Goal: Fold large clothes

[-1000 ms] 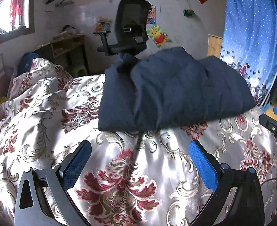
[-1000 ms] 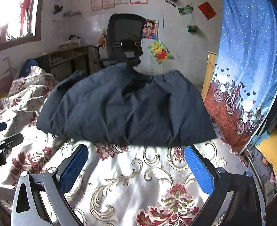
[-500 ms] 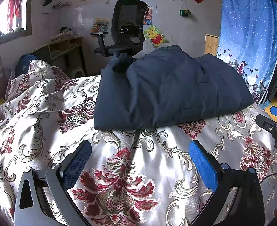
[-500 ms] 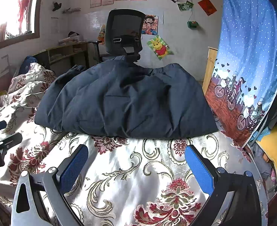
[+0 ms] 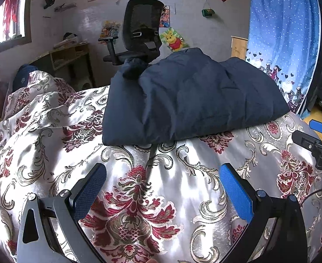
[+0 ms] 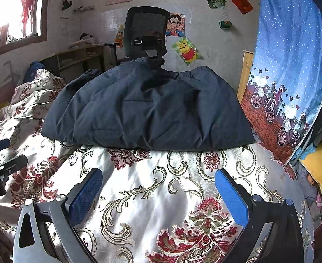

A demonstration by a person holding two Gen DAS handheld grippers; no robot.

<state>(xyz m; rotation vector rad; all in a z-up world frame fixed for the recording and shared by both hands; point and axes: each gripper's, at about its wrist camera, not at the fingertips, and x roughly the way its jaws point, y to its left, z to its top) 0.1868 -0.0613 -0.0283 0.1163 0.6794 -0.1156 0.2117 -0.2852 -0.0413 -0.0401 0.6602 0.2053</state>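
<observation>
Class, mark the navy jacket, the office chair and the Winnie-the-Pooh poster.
navy jacket [image 6: 152, 114], right wrist view, middle of its folded top.
office chair [image 5: 142, 24], left wrist view, mesh backrest.
Winnie-the-Pooh poster [image 6: 187, 51], right wrist view, bear's body.

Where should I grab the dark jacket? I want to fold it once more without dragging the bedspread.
Probably the near hem of the dark jacket, at its two corners, coming in low from the front. That edge lies puffy and raised on the floral bedspread, so open jaws could likely slide onto it alone.

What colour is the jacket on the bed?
Dark navy blue jacket, clearest in the right wrist view.
</observation>
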